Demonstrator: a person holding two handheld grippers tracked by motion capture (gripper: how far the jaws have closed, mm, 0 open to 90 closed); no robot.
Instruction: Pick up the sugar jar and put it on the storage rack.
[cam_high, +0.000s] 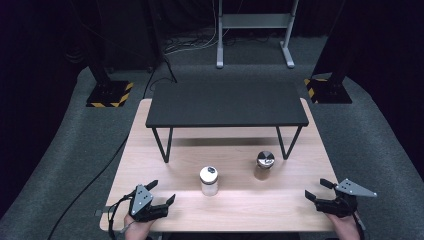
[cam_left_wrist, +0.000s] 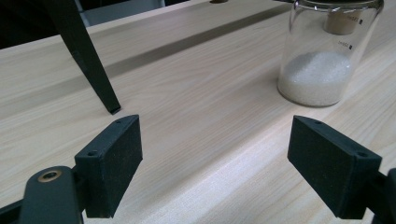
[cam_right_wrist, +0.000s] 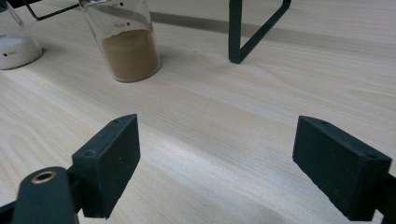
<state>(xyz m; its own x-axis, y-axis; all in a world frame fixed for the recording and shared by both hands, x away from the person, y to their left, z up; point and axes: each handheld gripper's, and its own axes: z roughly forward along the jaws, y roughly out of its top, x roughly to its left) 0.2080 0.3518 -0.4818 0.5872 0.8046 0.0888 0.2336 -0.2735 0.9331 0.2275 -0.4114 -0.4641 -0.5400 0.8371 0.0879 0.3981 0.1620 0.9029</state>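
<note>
I see my left gripper (cam_high: 162, 192) and right gripper (cam_high: 316, 189) low over the near table (cam_high: 235, 217) edge, jaws spread, nothing held. 2 jars mid-table: white-powder jar (cam_high: 209, 180), brown-powder jar (cam_high: 264, 165) near the black shelf (cam_high: 226, 104).
</note>
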